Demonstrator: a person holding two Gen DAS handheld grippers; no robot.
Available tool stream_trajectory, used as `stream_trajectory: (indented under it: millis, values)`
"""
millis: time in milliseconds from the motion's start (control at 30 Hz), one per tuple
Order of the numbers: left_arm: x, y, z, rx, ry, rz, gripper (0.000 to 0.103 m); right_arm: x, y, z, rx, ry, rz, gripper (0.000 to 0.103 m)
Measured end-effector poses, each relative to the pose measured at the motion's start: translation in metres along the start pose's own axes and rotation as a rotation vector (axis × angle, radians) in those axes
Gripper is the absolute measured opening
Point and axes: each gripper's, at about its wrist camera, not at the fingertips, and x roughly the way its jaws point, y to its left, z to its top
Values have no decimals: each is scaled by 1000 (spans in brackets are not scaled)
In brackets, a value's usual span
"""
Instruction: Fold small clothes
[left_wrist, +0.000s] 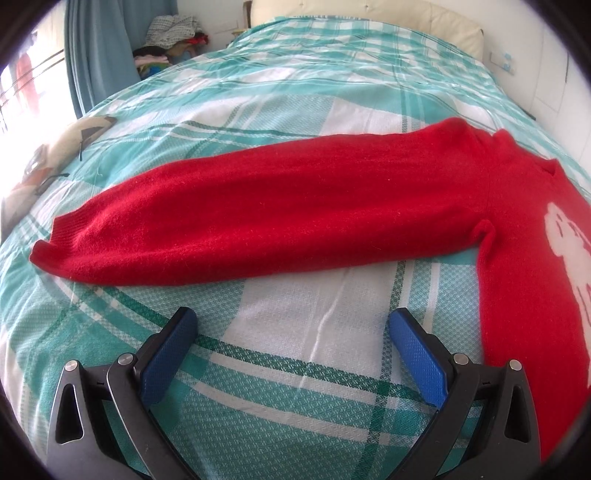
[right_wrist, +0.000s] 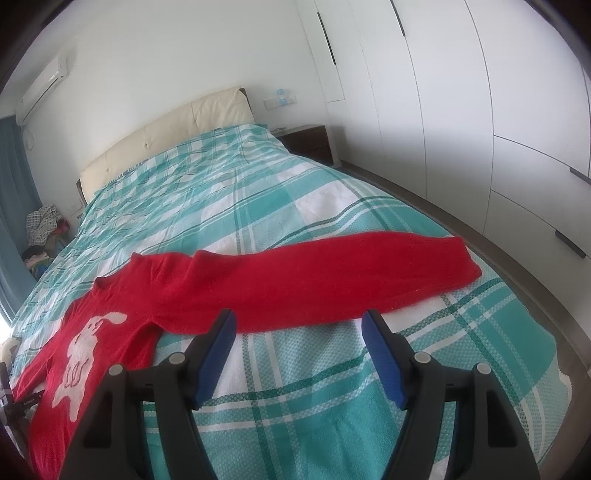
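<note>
A red knitted sweater (left_wrist: 295, 206) lies flat on the bed with both sleeves spread sideways. In the left wrist view one sleeve stretches left, its ribbed cuff (left_wrist: 55, 243) at the far end. My left gripper (left_wrist: 291, 321) hovers just in front of that sleeve, open wide with only bedsheet between its blue pads. In the right wrist view the other sleeve (right_wrist: 332, 280) runs right, and a white rabbit figure (right_wrist: 85, 350) marks the sweater's chest. My right gripper (right_wrist: 299, 325) is open, its tips just short of the sleeve's near edge, nothing between them.
The bed (right_wrist: 221, 192) carries a teal and white plaid sheet, with a cream headboard (right_wrist: 166, 129) behind. White wardrobe doors (right_wrist: 461, 110) line the right side. A pile of clothes (left_wrist: 170, 37) sits by the blue curtain. Small items (left_wrist: 48, 162) lie at the bed's left edge.
</note>
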Motion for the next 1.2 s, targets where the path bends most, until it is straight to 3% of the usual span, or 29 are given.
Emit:
stream_trajectory:
  millis: [367,1200]
  values:
    - [0,0,0,-1,0,0,103,0,-9,1,50,7,22,70]
    - [0,0,0,-1,-1,0,103,6,-1,0,10,26,15,70]
